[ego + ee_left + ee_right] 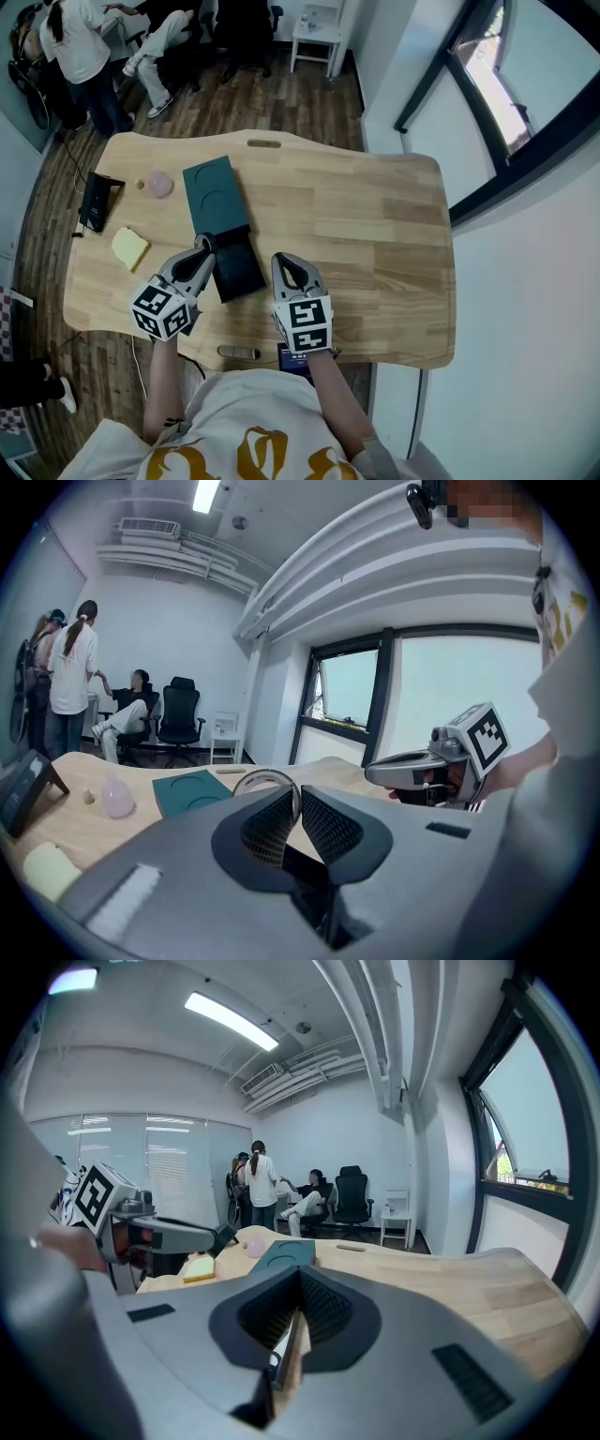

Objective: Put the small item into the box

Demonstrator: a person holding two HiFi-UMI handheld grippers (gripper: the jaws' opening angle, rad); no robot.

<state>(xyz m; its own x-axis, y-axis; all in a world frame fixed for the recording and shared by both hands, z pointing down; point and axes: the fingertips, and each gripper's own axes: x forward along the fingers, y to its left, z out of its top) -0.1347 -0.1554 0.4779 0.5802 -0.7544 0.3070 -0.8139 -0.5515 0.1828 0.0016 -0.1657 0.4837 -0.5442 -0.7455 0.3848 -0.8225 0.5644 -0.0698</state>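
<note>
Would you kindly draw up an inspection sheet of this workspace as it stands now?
Surface: light wooden table.
Job's things: dark box end to end with a teal tray; thin silvery ring.
Clutter: pink item, yellow block, black device.
Grippers: left hand-held gripper shut on the ring; right hand-held gripper shut, nothing seen in it.
Cables: one cable at the black device.
Surroundings: people and office chairs beyond the table; window at right.

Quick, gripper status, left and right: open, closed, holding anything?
Left gripper: closed on a thin ring.
Right gripper: closed, nothing between its jaws.
</note>
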